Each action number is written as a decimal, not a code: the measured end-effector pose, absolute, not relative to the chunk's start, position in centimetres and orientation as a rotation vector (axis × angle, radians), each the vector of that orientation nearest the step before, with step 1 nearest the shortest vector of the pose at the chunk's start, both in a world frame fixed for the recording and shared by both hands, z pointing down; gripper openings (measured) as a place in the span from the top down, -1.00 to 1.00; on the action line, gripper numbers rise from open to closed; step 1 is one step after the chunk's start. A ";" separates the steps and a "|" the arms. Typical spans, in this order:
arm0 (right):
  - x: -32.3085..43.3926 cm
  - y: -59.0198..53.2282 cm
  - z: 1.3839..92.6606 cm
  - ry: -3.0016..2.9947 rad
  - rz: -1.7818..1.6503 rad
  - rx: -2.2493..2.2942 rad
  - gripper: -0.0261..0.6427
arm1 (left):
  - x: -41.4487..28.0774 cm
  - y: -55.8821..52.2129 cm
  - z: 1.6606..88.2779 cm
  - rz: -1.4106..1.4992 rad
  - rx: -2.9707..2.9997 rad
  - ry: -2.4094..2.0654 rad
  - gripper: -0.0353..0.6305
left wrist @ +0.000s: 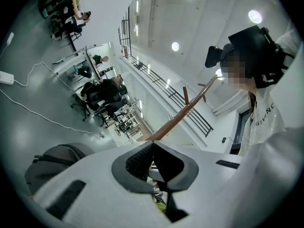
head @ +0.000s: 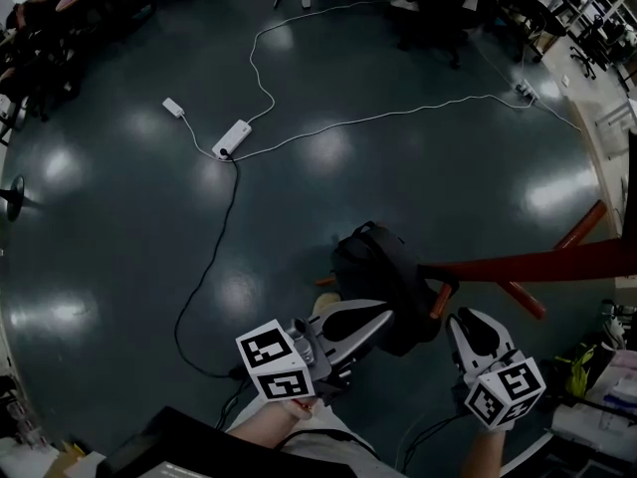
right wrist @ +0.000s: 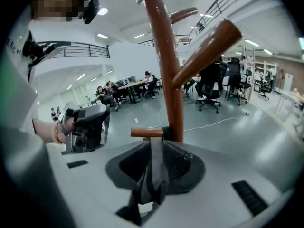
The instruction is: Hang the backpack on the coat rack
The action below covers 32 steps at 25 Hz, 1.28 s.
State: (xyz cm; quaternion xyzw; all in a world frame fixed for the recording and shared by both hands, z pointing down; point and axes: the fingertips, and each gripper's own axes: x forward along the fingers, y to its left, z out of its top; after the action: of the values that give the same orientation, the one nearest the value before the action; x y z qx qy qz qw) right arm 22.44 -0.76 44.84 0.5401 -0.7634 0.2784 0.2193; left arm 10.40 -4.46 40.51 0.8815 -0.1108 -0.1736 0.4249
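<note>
The black backpack (head: 383,267) hangs against the red-brown coat rack pole (head: 537,264), just beyond both grippers. My right gripper (head: 465,319) is shut on its grey strap (right wrist: 154,175), which runs up from the jaws and loops over a short peg (right wrist: 147,132) on the pole (right wrist: 166,65). A longer peg (right wrist: 209,46) slants up to the right above it. My left gripper (head: 386,315) rests at the backpack's near side, jaws closed tip to tip with nothing seen between them. In the left gripper view the backpack (left wrist: 52,161) bulges at the lower left and the pole (left wrist: 183,113) slants beyond the left gripper (left wrist: 152,146).
A white power strip (head: 231,139) with white and black cables lies on the dark glossy floor ahead. Office chairs (head: 428,8) stand at the far side. The rack's base legs (head: 523,300) spread at the right, near cluttered shelving (head: 597,386). People sit at desks (right wrist: 128,89) in the distance.
</note>
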 end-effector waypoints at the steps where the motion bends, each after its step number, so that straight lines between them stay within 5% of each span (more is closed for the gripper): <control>1: 22.4 -0.3 45.1 -2.100 0.814 1.510 0.74 | 10.4 -4.3 40.4 -0.436 2.206 -0.273 0.87; 8: 18.4 2.8 45.2 -2.163 1.201 1.537 0.75 | 9.6 -3.1 39.4 -0.440 2.225 -0.252 0.87; 32: 8.6 6.7 31.2 -2.467 0.633 1.470 0.84 | 6.4 1.1 32.0 -0.489 2.361 -0.205 0.87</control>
State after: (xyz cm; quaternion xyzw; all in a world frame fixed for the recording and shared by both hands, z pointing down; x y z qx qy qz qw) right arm 8.58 6.71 31.16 0.4974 -0.8347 0.2143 0.1000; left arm 6.39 1.10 31.98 0.9128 -0.0793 -0.1890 0.3533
